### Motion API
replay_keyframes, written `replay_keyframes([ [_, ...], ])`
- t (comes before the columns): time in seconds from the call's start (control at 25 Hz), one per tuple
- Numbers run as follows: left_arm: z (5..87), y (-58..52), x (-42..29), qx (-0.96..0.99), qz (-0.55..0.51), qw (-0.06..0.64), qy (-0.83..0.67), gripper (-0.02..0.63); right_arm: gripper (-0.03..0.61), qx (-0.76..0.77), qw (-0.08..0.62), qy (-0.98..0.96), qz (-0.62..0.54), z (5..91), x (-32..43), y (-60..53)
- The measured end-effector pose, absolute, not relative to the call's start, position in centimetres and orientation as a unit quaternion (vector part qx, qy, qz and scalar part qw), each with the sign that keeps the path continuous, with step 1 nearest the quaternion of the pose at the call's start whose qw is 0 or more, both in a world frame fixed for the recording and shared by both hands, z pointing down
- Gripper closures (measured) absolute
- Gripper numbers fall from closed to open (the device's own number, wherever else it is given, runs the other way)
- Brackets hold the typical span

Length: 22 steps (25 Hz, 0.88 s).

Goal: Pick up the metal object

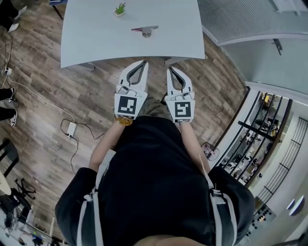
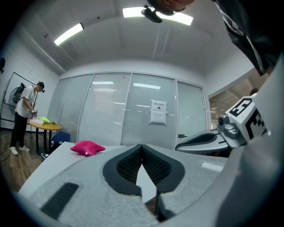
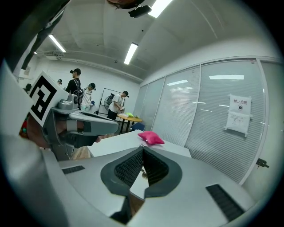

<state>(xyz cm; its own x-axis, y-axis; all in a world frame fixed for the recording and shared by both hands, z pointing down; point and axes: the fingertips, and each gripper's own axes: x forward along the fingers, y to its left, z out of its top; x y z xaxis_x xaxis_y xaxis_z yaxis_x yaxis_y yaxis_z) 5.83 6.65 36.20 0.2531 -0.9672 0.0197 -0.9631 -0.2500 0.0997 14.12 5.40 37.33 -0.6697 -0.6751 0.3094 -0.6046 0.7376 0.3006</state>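
The metal object (image 1: 147,30), grey and flat with a pinkish strip beside it, lies on the white table (image 1: 96,38) near its front edge. My left gripper (image 1: 144,62) and right gripper (image 1: 169,70) are held side by side over the wood floor, just short of the table, both pointing at it. In the left gripper view the jaws (image 2: 142,146) meet with nothing between them. The right gripper's jaws (image 3: 143,149) are likewise shut and empty. A pink cushion-like thing (image 2: 87,147) (image 3: 151,138) lies on the table ahead.
A small potted plant (image 1: 120,9) stands further back on the table. A cable and power adapter (image 1: 71,129) lie on the floor to the left. Glass partitions (image 2: 133,111) stand behind the table. People (image 3: 117,103) work around a far round table.
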Motion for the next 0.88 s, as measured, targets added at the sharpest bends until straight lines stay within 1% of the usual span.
replay_keyframes([
  [0.16, 37.9, 3.8, 5.4, 0.788, -0.001, 0.063, -0.613, 0.613, 0.577, 0.358, 0.2, -0.91, -0.066, 37.9, 14.0, 2.2],
  [0.64, 38.0, -6.2, 4.8, 0.795, 0.066, 0.047, -0.601, 0.613, 0.577, 0.38, 0.156, -0.911, -0.029, 38.3, 13.7, -11.3],
  [0.88, 38.2, -11.1, 4.4, 0.782, 0.077, 0.059, -0.616, 0.612, 0.577, 0.383, 0.166, -0.908, -0.023, 39.6, 16.1, -17.5],
])
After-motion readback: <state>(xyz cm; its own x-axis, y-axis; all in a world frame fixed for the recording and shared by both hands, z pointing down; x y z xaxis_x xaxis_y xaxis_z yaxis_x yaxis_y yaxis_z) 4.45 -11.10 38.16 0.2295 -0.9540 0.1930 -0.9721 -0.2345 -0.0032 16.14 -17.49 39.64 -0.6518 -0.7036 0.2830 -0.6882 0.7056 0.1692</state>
